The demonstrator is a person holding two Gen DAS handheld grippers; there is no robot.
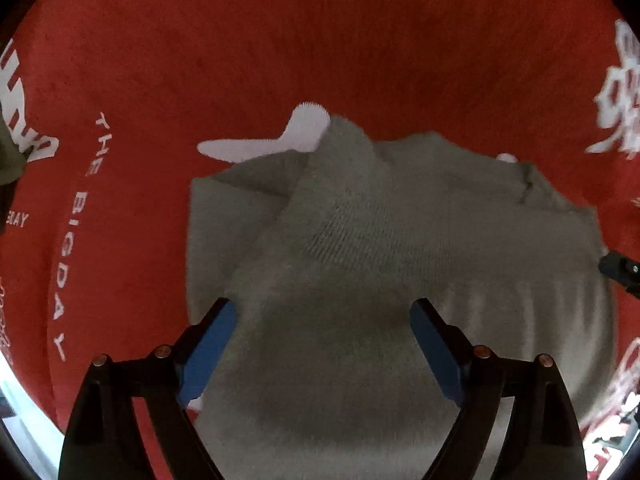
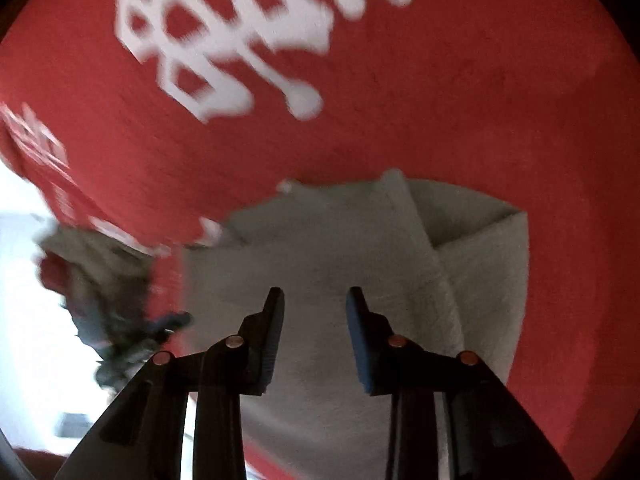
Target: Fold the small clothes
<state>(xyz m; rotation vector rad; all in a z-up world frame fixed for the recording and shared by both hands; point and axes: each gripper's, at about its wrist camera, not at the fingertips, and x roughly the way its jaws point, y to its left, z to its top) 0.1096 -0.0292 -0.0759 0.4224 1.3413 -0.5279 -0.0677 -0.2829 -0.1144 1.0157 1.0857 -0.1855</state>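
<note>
A small grey knit garment [image 1: 380, 240] lies on a red cloth with white print [image 1: 200, 40], with a sleeve or flap folded diagonally across its upper left. My left gripper [image 1: 322, 312] is open above the garment's near part, holding nothing. In the right wrist view the same grey garment [image 2: 340, 248] lies folded with a crease at its right, and my right gripper [image 2: 316, 300] is open just over it, empty. The tip of the right gripper shows at the right edge of the left wrist view [image 1: 622, 270].
The red cloth [image 2: 440, 100] carries large white characters [image 2: 240, 28] and the words "THE BIG DAY" [image 1: 80, 232]. A blurred heap of dark and red things [image 2: 112, 304] lies at the cloth's left edge, with a bright floor beyond.
</note>
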